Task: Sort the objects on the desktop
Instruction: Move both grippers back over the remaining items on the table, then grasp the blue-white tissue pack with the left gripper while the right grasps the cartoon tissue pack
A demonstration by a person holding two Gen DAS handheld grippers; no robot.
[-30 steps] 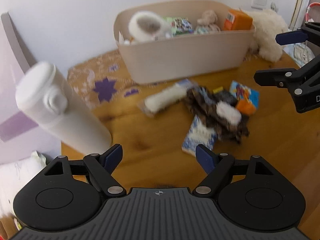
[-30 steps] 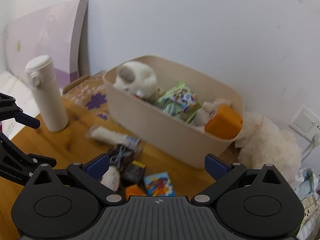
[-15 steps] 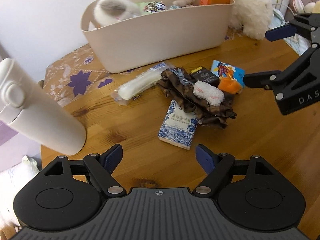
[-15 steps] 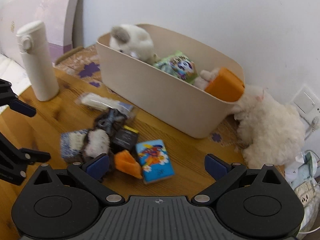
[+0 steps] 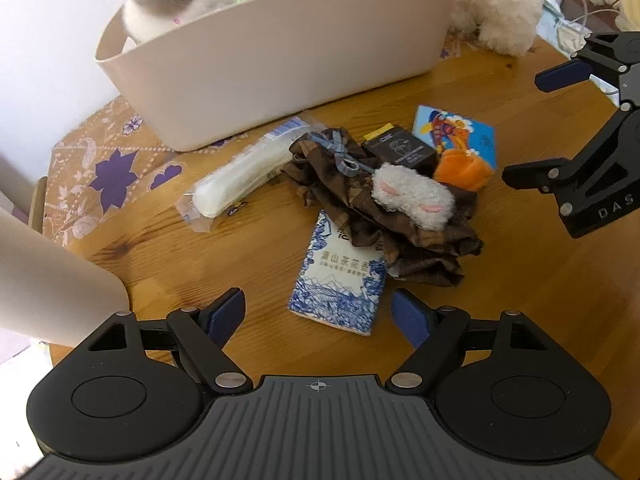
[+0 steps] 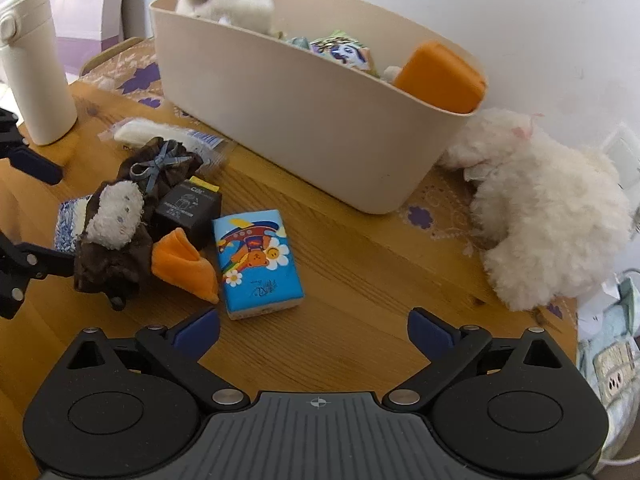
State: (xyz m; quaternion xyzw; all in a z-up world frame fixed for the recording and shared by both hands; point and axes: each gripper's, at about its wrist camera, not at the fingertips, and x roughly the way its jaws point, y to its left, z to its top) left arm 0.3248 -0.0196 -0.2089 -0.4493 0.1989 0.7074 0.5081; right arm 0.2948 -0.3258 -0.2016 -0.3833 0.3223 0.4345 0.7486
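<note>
Both tools lower over pile, white flask (image 5: 52, 272) cropped (lid hidden)

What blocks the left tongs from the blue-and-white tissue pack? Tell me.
Nothing visible does. The left tongs stand open with the blue-and-white tissue pack just ahead on bare wooden table. Only its far end is covered, by the brown cloth.
</note>
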